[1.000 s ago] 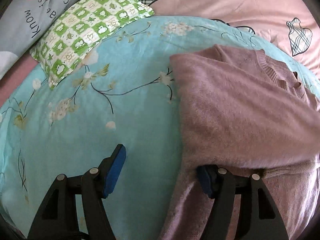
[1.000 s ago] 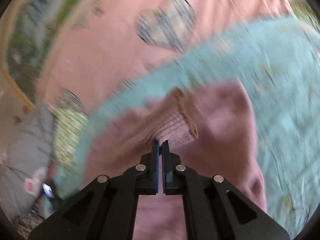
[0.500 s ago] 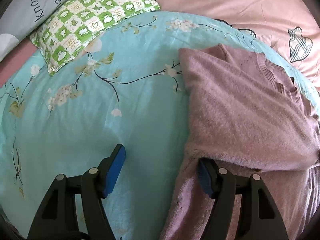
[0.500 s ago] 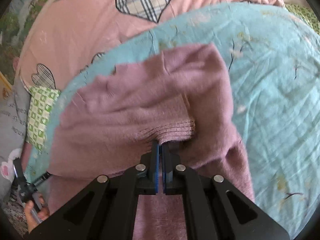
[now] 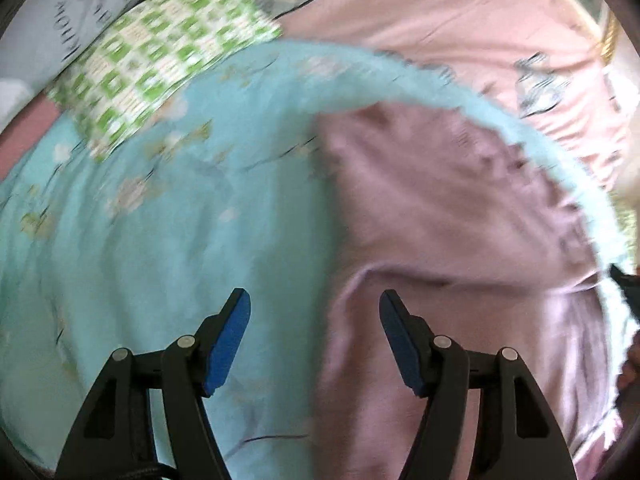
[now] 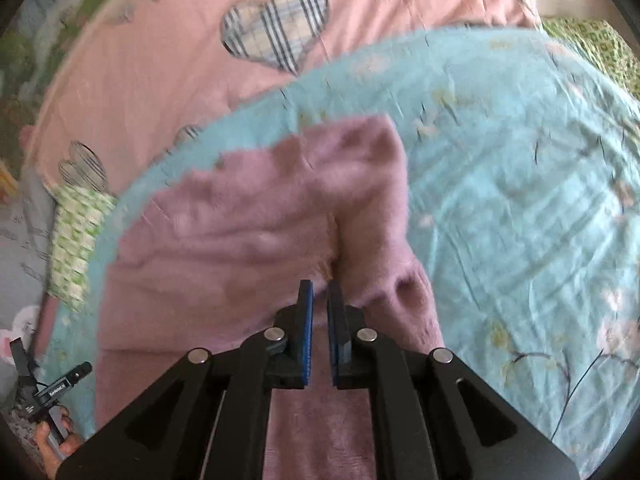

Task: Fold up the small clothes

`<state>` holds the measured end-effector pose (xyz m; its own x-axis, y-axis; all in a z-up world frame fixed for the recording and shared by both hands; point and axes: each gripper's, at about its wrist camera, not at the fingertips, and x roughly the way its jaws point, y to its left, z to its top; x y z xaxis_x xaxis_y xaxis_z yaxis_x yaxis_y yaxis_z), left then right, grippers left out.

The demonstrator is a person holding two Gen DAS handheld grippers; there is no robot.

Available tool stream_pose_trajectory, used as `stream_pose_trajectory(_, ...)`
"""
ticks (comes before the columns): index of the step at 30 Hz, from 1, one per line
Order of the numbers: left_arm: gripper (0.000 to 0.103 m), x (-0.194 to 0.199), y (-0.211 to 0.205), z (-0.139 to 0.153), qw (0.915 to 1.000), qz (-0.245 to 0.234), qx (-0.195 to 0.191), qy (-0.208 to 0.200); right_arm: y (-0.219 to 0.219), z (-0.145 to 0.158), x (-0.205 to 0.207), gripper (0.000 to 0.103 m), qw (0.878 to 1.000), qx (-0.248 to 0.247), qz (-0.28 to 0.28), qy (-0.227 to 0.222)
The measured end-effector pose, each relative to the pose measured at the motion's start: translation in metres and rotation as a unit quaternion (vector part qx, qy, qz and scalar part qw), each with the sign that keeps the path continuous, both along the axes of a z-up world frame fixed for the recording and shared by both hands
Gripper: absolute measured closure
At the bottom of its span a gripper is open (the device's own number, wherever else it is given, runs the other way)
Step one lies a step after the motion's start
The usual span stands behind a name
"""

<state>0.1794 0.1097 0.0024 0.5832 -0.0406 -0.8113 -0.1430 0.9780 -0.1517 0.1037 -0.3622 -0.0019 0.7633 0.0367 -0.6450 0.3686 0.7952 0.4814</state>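
A mauve knitted sweater (image 5: 440, 208) lies on a light blue floral sheet (image 5: 160, 240), with one sleeve folded across its body. My left gripper (image 5: 313, 298) hovers open over the sweater's left edge, nothing between its blue pads. In the right wrist view the sweater (image 6: 260, 232) fills the middle. My right gripper (image 6: 320, 285) is just over it, its jaws opening to a narrow gap. No cloth is pinched between the pads. The folded sleeve end rests just beyond the fingertips. Both views are blurred by motion.
A green checked pillow (image 5: 160, 64) and a grey printed pillow (image 5: 60, 12) lie at the far left. A pink quilt (image 6: 160, 72) with plaid hearts borders the blue sheet (image 6: 520, 200). A hand (image 6: 52, 444) holding the other gripper shows at the lower left.
My right gripper's jaws have parted slightly and the ribbed cuff they held has dropped onto the sweater. My left gripper has lifted off the sweater's edge and tipped up.
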Motion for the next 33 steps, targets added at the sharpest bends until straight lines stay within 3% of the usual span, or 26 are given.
stream_pose_trajectory(3,0.035,0.031,-0.03,0.008,0.9986,-0.047,-0.024,-0.002,0.012,0.013,0.027,0.095,0.998,0.019,0.052,-0.024)
stream_pose_trajectory(5,0.035,0.053,-0.05,0.001,0.9977,-0.067,-0.015,0.001,0.026,0.01,0.054,0.095,0.995,0.041,0.092,-0.028)
stream_pose_trajectory(8,0.035,0.087,-0.06,-0.033,0.9965,-0.056,0.022,0.058,0.041,-0.017,0.096,0.095,0.99,0.054,0.133,0.017)
stream_pose_trajectory(10,0.035,0.092,-0.054,-0.044,0.9964,-0.052,0.02,0.064,0.035,-0.04,0.112,0.097,0.991,0.021,0.109,0.074)
stream_pose_trajectory(11,0.035,0.089,-0.052,-0.043,0.9967,-0.055,0.015,0.058,0.022,-0.048,0.11,0.102,0.994,0.014,0.082,0.073)
stream_pose_trajectory(13,0.036,0.08,-0.05,-0.036,0.9965,-0.061,0.02,0.054,-0.001,-0.05,0.096,0.103,0.997,0.044,0.042,0.057)
stream_pose_trajectory(17,0.035,0.041,-0.05,-0.027,0.9962,-0.064,0.035,0.048,-0.011,-0.03,0.055,0.097,0.999,0.033,0.002,0.041)
stream_pose_trajectory(25,0.034,-0.076,-0.039,-0.011,0.9977,-0.055,0.001,0.04,0.022,-0.006,-0.025,0.094,0.996,0.039,0.074,0.01)
stream_pose_trajectory(28,0.034,-0.125,-0.032,-0.013,0.9973,-0.056,-0.017,0.044,0.044,-0.005,-0.056,0.078,0.994,0.036,0.104,0.001)
stream_pose_trajectory(30,0.034,-0.152,-0.03,-0.019,0.996,-0.065,-0.035,0.051,0.053,-0.005,-0.079,0.049,0.993,0.04,0.113,-0.01)
stream_pose_trajectory(33,0.034,-0.189,-0.027,-0.031,0.9932,-0.074,-0.066,0.061,0.064,-0.006,-0.108,0.047,0.991,0.043,0.121,-0.031)
